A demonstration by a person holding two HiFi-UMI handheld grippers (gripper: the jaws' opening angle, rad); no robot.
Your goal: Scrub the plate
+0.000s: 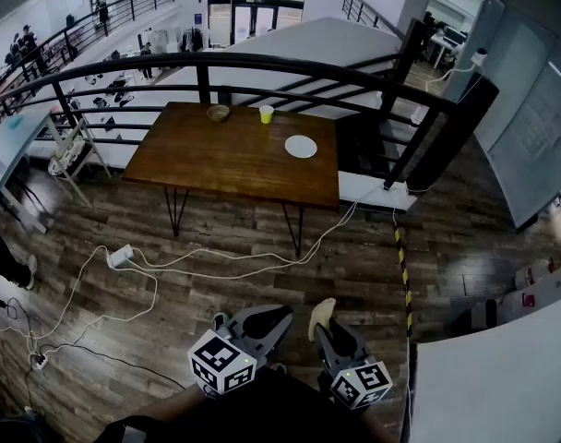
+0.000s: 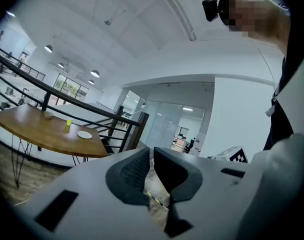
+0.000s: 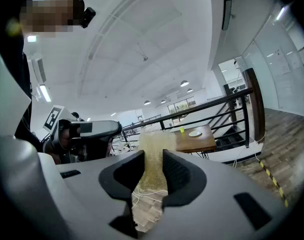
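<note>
Plate (image 1: 301, 146) on the far table (image 1: 216, 164): too small to tell clean or dirty. Bowl (image 1: 219, 113) contents can't be made out either. Sponge (image 3: 154, 139): lower end hidden between the right gripper's (image 3: 153, 158) jaws, and the head view shows only its tip.

no readable text, label or number shows anywhere.

The white round plate (image 1: 301, 146) lies on the brown wooden surface (image 1: 225, 160). Behind and left of the plate stands a yellow cup (image 1: 267, 113), and farther left a small brown bowl (image 1: 219, 113). Well before the plate are the left tongs (image 1: 279, 315) and the right tongs (image 1: 325, 332), with a pale sponge (image 1: 321, 313) between the latter.
</note>
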